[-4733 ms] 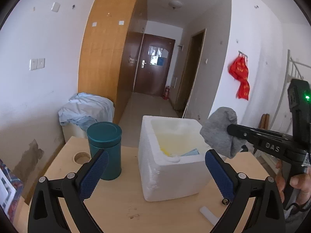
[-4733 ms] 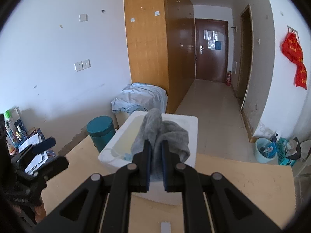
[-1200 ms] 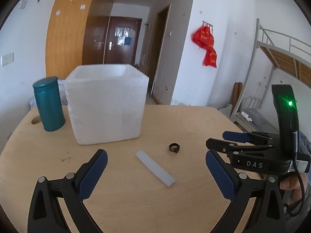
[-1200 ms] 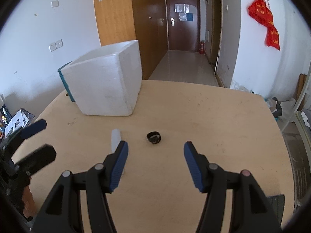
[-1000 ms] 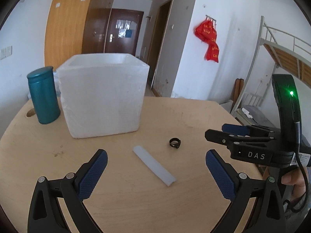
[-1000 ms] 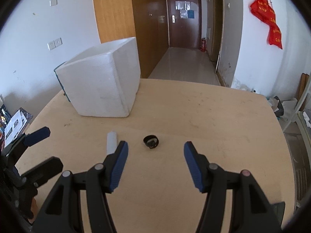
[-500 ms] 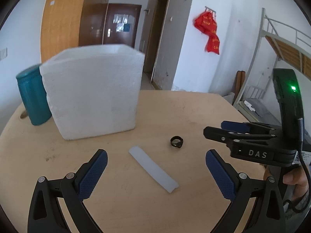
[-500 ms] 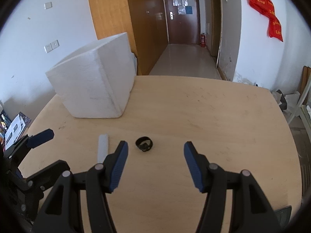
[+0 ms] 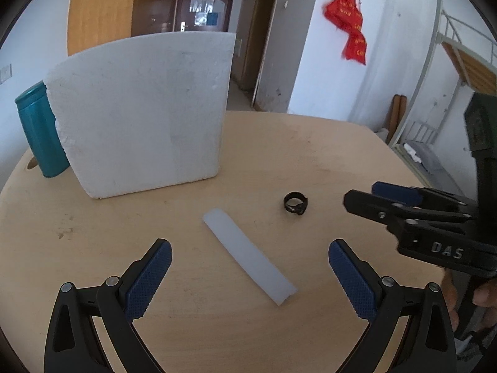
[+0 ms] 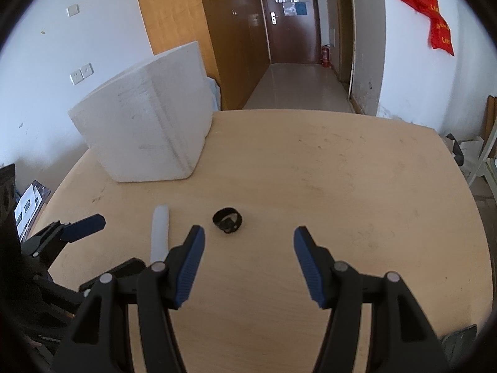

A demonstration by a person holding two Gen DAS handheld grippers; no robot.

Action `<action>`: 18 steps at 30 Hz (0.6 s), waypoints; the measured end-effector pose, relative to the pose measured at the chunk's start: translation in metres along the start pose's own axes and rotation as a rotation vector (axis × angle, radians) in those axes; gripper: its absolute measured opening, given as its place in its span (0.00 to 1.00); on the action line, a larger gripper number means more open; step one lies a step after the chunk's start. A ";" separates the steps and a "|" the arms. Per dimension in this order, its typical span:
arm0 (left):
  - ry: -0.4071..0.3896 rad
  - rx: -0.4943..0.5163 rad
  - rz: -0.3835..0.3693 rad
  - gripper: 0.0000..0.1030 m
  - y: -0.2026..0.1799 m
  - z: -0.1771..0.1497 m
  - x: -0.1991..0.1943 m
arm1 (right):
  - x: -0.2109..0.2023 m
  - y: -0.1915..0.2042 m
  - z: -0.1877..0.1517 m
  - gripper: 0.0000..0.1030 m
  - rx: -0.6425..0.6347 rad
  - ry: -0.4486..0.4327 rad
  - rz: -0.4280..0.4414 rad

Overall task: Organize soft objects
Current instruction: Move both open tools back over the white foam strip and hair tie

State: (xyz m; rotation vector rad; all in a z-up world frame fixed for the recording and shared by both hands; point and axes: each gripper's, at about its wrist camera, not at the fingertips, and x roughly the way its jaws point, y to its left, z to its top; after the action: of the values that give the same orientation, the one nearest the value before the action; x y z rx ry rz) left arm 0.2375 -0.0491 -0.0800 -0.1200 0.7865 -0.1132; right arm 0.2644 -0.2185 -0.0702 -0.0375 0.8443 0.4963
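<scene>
A white foam box (image 9: 146, 108) stands on the round wooden table (image 9: 310, 143); it also shows in the right wrist view (image 10: 149, 124). Its inside is hidden. A flat white strip (image 9: 248, 256) and a small black ring (image 9: 295, 203) lie on the table in front of it; the strip (image 10: 160, 233) and ring (image 10: 227, 220) also show in the right wrist view. My left gripper (image 9: 248, 276) is open and empty, low over the strip. My right gripper (image 10: 248, 258) is open and empty, just behind the ring; it shows at the right in the left wrist view (image 9: 366, 197).
A teal canister (image 9: 42, 133) stands behind the box at the table's left edge, next to a round hole. The table's right edge drops toward a bunk bed ladder (image 9: 435, 71). A hallway with a brown door (image 10: 292, 15) lies beyond.
Both grippers have dropped lower and moved closer to the strip and ring. Earlier my right gripper held a grey sock over the box; now it is open and empty.
</scene>
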 end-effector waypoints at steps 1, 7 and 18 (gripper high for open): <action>0.006 0.000 0.008 0.98 -0.001 0.000 0.002 | 0.000 0.000 0.000 0.62 0.002 0.001 0.003; 0.035 -0.008 0.024 0.94 -0.002 -0.003 0.011 | 0.004 0.001 -0.001 0.62 -0.005 0.009 0.003; 0.092 -0.017 0.043 0.73 -0.001 -0.006 0.029 | 0.010 -0.002 0.000 0.62 0.009 0.024 0.001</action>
State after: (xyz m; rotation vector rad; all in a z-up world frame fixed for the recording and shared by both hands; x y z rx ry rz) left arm 0.2539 -0.0549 -0.1044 -0.1145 0.8818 -0.0718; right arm 0.2711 -0.2158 -0.0775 -0.0349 0.8697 0.4943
